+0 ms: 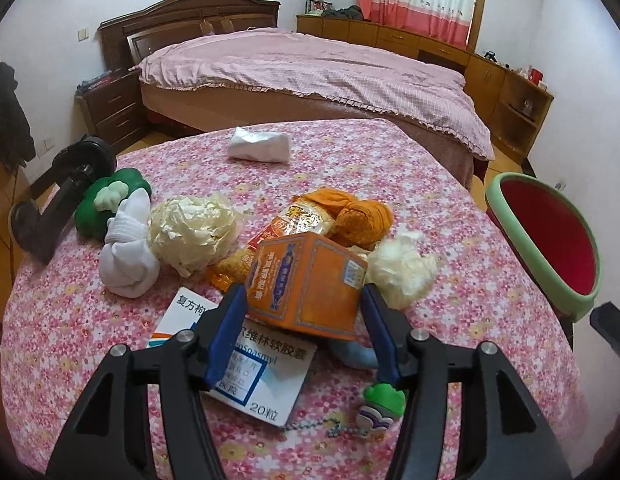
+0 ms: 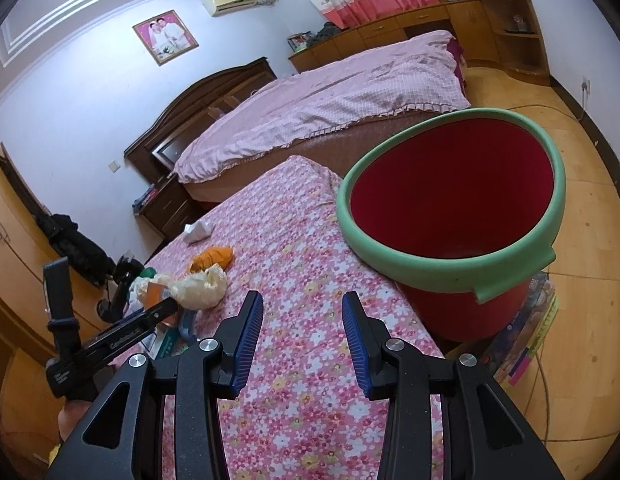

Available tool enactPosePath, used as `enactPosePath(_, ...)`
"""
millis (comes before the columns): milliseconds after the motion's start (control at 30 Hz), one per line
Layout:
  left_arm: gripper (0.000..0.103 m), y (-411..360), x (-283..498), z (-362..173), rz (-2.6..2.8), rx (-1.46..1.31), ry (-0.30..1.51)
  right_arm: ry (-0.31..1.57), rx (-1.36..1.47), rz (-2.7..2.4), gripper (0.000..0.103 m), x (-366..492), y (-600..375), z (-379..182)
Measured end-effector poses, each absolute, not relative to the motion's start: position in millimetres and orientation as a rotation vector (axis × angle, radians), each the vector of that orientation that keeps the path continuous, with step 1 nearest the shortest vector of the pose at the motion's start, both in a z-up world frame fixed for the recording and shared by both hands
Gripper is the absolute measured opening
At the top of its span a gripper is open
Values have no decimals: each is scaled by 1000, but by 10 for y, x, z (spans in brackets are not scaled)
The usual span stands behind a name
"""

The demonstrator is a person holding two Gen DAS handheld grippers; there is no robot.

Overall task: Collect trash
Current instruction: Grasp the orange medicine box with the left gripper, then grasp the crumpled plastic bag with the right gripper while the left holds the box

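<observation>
The fingers [image 1: 374, 312] of the left gripper [image 1: 304, 312] stand spread around the orange box [image 1: 306, 284], its left pad touching, the right one apart, amid clutter on the floral table [image 1: 470, 280]. This looks like the grasp step: closing on the box comes next. From the right wrist, the right gripper [image 2: 302, 320] hangs spread and empty beside the red bin [image 2: 450, 200], where the box likely belongs.
</observation>
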State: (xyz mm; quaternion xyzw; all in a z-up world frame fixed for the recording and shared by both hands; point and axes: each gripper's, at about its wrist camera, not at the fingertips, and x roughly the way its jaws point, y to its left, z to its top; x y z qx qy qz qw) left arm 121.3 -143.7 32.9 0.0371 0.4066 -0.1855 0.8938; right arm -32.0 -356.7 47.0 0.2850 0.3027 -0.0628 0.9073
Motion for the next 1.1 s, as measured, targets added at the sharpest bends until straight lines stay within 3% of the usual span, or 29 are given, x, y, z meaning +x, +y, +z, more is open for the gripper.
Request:
enactPosePath(133, 59, -1414, 1220, 343, -387, 60, 838, 629, 589, -127, 42, -300, -3564, 469)
enactPosePath(333, 48, -1319, 1159, 441, -429, 30, 788, 640, 578, -113, 42, -251, -3520, 475)
enactPosePath(800, 48, -729, 1053, 832, -392, -164, 687, 688, 499, 2, 42, 160, -3156, 547)
enactPosePath(1100, 48, -356, 1026, 729, -303, -240, 692, 761, 466, 101, 42, 620, -2750, 458)
